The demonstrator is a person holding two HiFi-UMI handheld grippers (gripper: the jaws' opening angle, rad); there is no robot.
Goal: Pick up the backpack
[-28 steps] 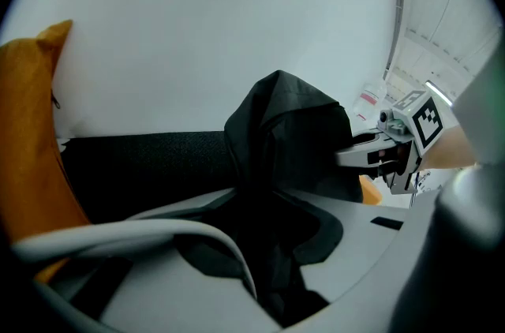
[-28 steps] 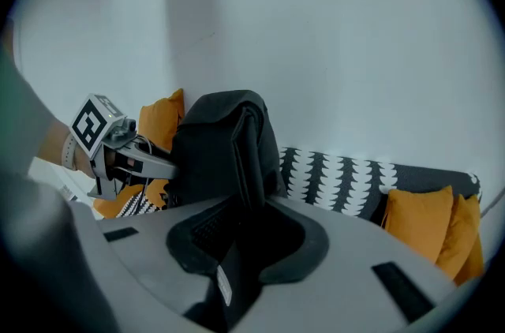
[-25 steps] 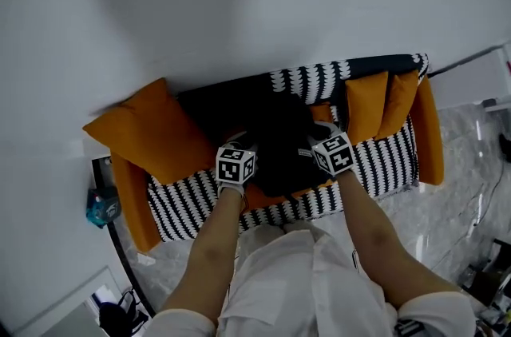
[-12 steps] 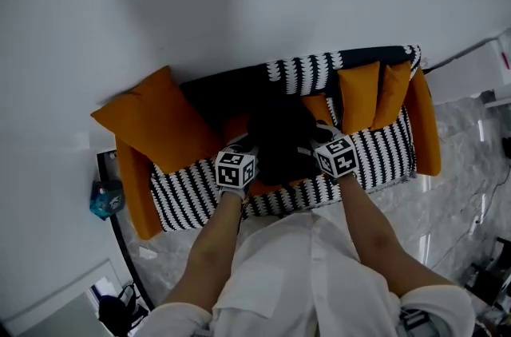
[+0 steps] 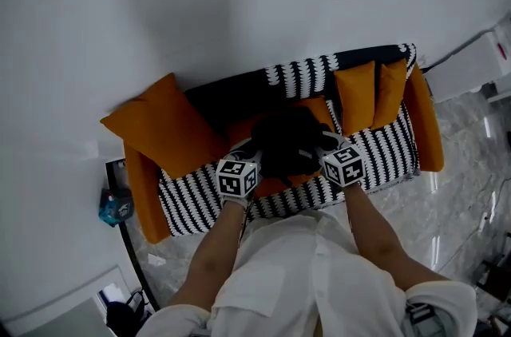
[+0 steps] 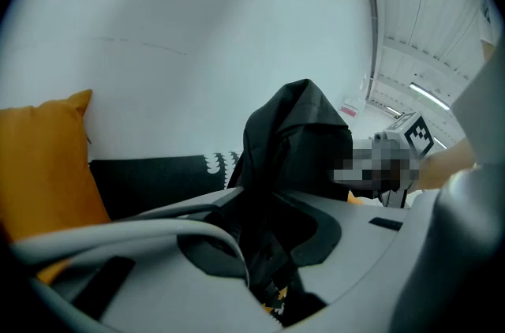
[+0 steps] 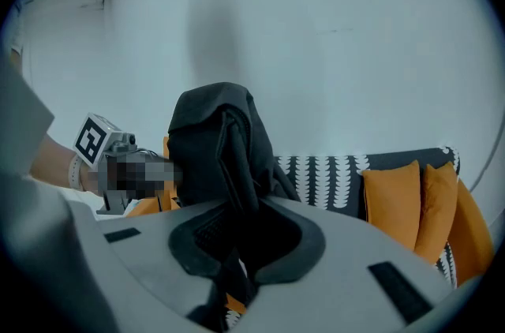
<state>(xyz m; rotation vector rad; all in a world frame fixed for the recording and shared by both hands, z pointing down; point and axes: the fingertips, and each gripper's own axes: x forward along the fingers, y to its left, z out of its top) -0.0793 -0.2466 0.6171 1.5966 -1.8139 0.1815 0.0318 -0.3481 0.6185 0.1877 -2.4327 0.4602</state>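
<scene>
The black backpack (image 5: 287, 142) hangs between my two grippers above the sofa's orange seat cushion (image 5: 275, 185). My left gripper (image 5: 254, 152) is shut on the fabric of its left side; in the left gripper view the dark cloth (image 6: 296, 142) runs down into the jaws of that gripper (image 6: 264, 276). My right gripper (image 5: 323, 140) grips the bag's right side; its jaws are closing with the cloth between them. In the right gripper view the backpack (image 7: 217, 150) rises upright out of the jaws of that gripper (image 7: 237, 260). The bag's lower part is hidden.
The sofa (image 5: 192, 204) has a black-and-white patterned cover and orange arms. A big orange pillow (image 5: 164, 128) leans at its left, two more (image 5: 363, 100) at its right. A white wall is behind, marble floor (image 5: 455, 192) in front, and a teal object (image 5: 116, 206) beside the left arm.
Both grippers have lifted with the backpack, which now hangs higher off the seat. The sofa looks smaller and farther below than before.
</scene>
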